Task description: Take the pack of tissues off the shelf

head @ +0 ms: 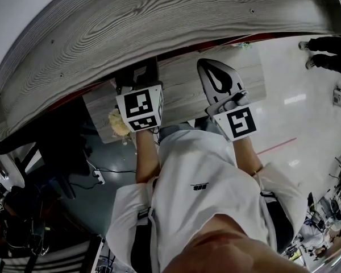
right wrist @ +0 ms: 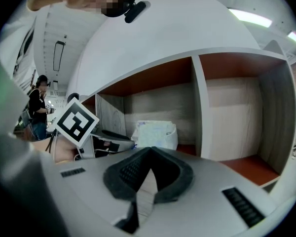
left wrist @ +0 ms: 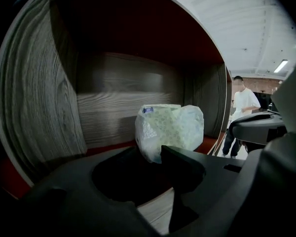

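The pack of tissues [left wrist: 170, 127], a white wrapper with a pale green print, stands upright on the red floor of a shelf compartment. It also shows in the right gripper view as the pack [right wrist: 155, 135] and from above as the pack [head: 117, 124]. My left gripper [left wrist: 148, 150] is open just in front of it; the pack lies beyond the fingertips, not between them. Beside the pack, the left gripper [right wrist: 111, 143] and its marker cube reach into the compartment. My right gripper [right wrist: 149, 153] is shut and empty, held back outside the shelf to the right.
The shelf has a curved grey wood-grain top [head: 131, 27], wood-grain walls [left wrist: 44, 98] and a white divider [right wrist: 201, 107]. The compartment [right wrist: 237, 122] right of the divider holds nothing. People stand in the background [left wrist: 242, 112], [right wrist: 38, 107].
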A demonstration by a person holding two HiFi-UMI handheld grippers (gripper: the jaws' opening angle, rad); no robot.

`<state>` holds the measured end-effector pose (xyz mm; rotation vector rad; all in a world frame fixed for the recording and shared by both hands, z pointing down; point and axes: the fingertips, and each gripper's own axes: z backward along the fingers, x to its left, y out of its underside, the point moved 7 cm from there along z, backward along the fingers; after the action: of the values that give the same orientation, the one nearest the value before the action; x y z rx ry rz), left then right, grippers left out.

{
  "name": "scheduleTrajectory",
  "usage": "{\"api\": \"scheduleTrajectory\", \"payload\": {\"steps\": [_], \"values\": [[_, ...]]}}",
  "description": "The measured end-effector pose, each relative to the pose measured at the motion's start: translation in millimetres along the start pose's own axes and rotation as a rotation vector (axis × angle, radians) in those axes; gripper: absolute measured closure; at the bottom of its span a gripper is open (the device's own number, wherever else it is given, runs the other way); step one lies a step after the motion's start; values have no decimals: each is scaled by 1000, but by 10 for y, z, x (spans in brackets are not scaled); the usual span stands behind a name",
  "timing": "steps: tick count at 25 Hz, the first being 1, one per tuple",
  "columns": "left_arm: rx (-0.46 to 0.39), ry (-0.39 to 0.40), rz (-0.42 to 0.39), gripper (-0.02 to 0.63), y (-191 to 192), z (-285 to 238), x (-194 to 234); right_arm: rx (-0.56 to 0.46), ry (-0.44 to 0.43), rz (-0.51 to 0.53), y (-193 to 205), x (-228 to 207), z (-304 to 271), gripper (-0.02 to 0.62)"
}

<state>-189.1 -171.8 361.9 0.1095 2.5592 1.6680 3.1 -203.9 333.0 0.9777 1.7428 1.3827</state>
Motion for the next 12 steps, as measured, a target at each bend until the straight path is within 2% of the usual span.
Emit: {"api": "scheduleTrajectory", "payload": {"steps": [8, 12], "values": [[76, 3, -43, 439, 75, -32, -90, -1, -5, -10, -1, -8, 6, 571], [82, 2, -37, 488, 99, -17, -123, 2, 4, -12, 4, -17, 32, 571]]}}
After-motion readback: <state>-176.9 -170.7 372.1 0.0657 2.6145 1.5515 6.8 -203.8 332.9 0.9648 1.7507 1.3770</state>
